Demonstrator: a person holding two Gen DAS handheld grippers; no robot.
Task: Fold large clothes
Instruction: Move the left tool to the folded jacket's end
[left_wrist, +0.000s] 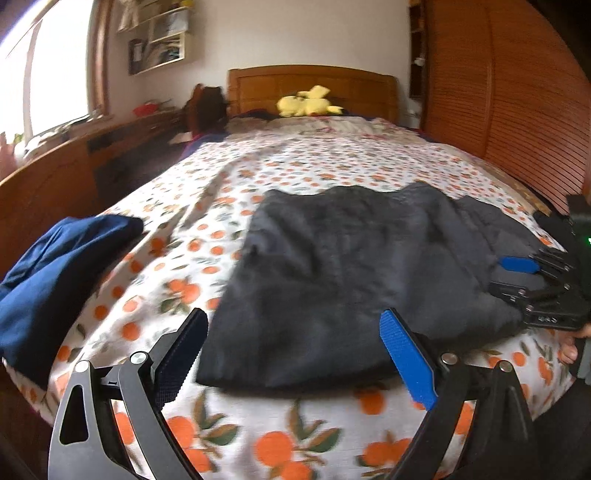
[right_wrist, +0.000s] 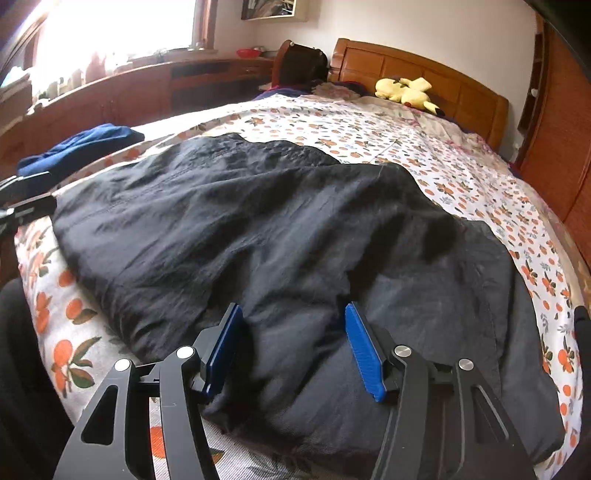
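A large black garment (left_wrist: 354, 269) lies spread on the bed, partly folded; it also fills the right wrist view (right_wrist: 266, 236). My left gripper (left_wrist: 295, 332) is open just above its near left corner, holding nothing. My right gripper (right_wrist: 293, 325) is open, its fingers resting on a raised fold at the garment's near edge, with cloth between the jaws but not pinched. The right gripper also shows in the left wrist view (left_wrist: 517, 275) at the garment's right side.
The bed has an orange-print sheet (left_wrist: 207, 266). A dark blue garment (left_wrist: 55, 273) lies bunched at the bed's left edge, also in the right wrist view (right_wrist: 81, 146). A yellow plush toy (left_wrist: 306, 103) sits by the wooden headboard (left_wrist: 314, 85). A wooden wardrobe (left_wrist: 517, 92) stands right.
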